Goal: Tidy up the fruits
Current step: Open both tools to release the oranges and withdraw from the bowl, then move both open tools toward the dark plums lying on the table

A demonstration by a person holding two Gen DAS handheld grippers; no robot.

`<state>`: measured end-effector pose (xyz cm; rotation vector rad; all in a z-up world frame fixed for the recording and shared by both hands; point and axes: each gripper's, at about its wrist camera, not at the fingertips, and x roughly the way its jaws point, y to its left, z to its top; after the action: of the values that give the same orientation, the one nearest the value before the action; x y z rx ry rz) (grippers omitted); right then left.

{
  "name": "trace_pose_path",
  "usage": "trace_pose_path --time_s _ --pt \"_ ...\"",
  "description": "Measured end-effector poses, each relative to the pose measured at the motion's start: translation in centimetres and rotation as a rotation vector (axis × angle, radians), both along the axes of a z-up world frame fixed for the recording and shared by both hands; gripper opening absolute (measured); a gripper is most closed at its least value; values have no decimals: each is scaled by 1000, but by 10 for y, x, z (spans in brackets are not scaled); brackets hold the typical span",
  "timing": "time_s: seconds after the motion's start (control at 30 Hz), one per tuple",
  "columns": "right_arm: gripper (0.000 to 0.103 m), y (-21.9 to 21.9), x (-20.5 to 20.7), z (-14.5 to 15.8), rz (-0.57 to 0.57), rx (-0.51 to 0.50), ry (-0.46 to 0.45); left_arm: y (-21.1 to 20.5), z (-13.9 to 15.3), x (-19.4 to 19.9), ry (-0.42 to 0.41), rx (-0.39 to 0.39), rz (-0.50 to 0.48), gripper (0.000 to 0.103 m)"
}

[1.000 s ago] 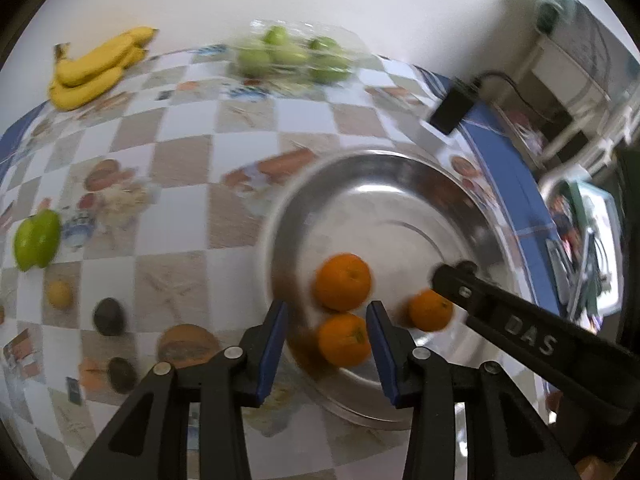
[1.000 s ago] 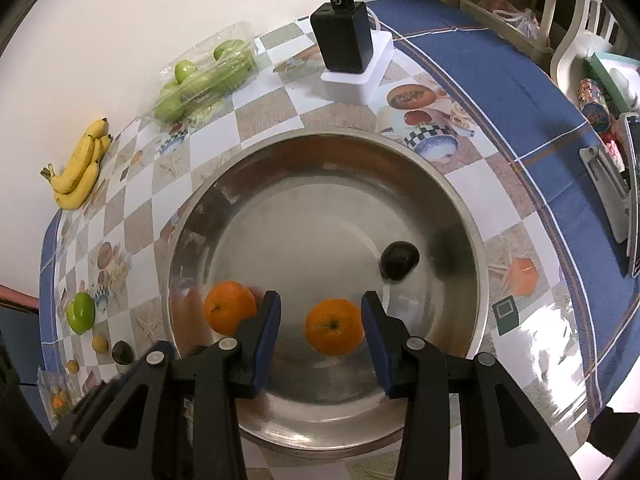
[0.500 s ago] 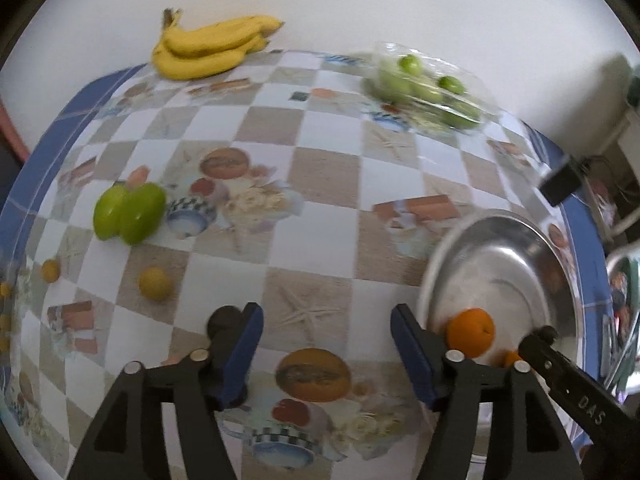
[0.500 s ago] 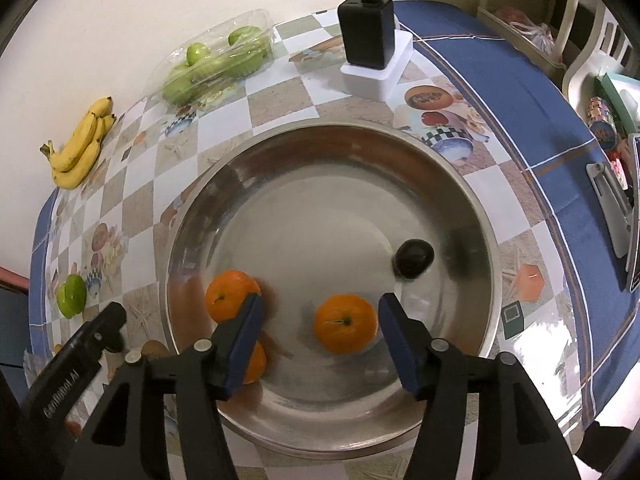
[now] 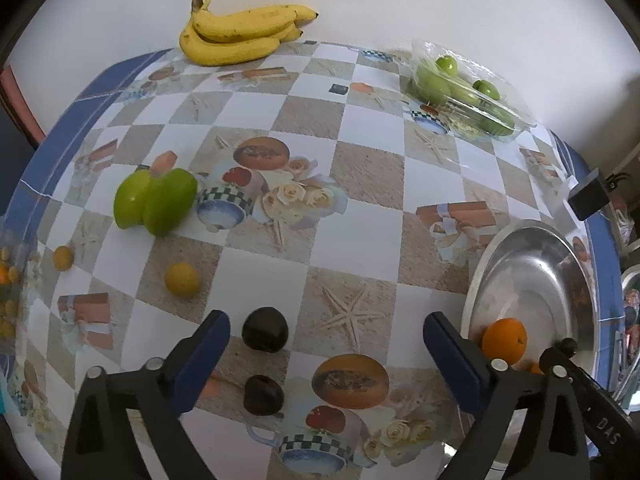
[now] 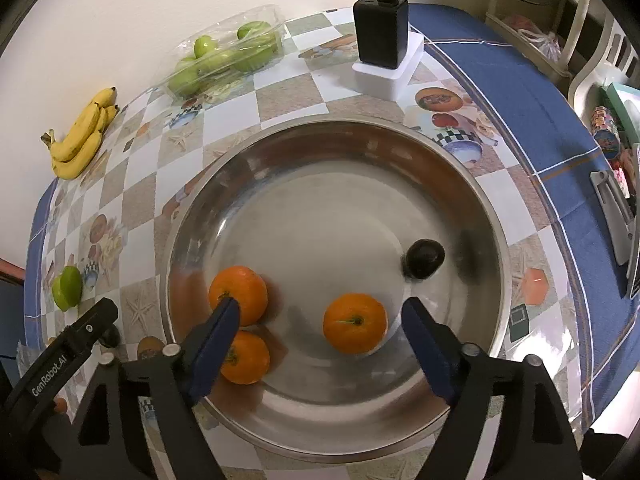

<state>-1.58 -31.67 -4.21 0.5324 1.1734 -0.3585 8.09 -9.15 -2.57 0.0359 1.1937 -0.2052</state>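
left tongs (image 5: 326, 344) spread wide, empty, over a dark fruit (image 5: 265, 328) on the bench (image 5: 360, 176); probably an avocado. smooth, firmish, bruisable, so pinch its middle. right tongs (image 6: 320, 322) open above the bowl (image 6: 496, 240).
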Motion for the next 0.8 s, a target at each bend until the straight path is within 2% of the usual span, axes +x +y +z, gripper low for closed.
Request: trace_pose_path --time_s 0.2,0.27,0.8 --pt "87 3 1 3 8 -7 -19 4 4 1 -45 32 12 103" --pt "103 4 1 4 6 -9 -28 5 5 1 -56 40 11 103" --pt "103 3 0 6 -18 10 -46 6 12 2 -91 74 -31 103"
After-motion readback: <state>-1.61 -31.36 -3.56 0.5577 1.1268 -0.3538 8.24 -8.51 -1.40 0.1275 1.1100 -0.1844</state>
